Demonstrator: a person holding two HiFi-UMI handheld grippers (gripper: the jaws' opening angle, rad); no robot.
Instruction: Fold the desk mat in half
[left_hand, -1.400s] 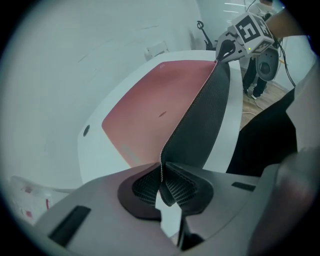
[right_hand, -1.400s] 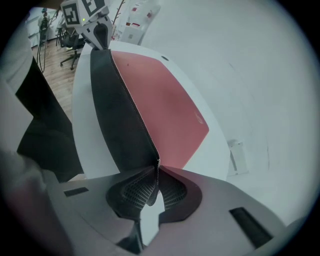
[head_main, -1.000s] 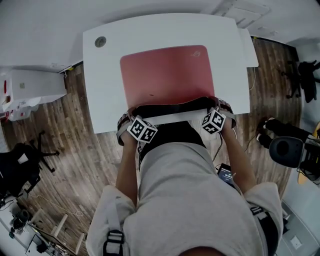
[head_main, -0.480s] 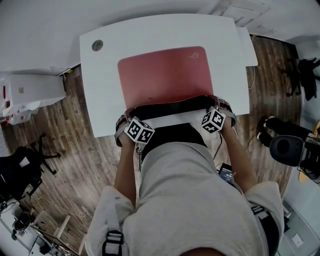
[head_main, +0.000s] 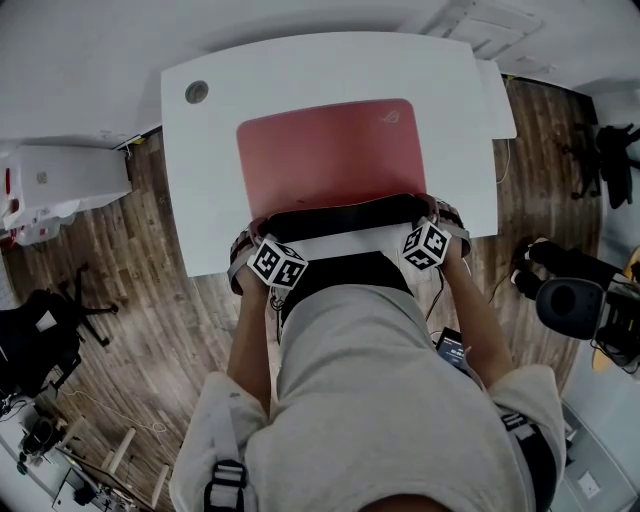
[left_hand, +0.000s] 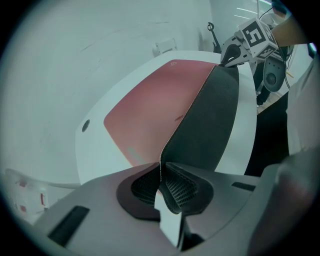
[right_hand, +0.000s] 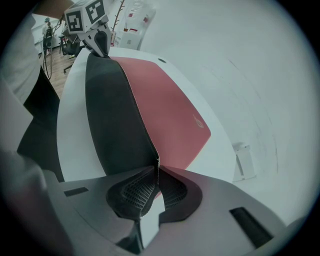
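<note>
Pinching desk mat (head_main: 330, 155) near corners | left gripper (left_hand: 161, 172) | right gripper (right_hand: 157, 172) | edge raised

one desk mat (head_main: 330, 150), one white desk (head_main: 320, 65), two tools, left tool (left_hand: 161, 170), right tool (right_hand: 157, 170)

Desk mat (head_main: 330, 155) logo (head_main: 390, 117) unreadable (too small).

- Red desk mat (head_main: 330, 155) lying on white desk (head_main: 205, 190), near edge lifted, black underside showing.
- Lifted corners at left gripper (head_main: 262, 240) and right gripper (head_main: 438, 218), above the desk's front edge.
</note>
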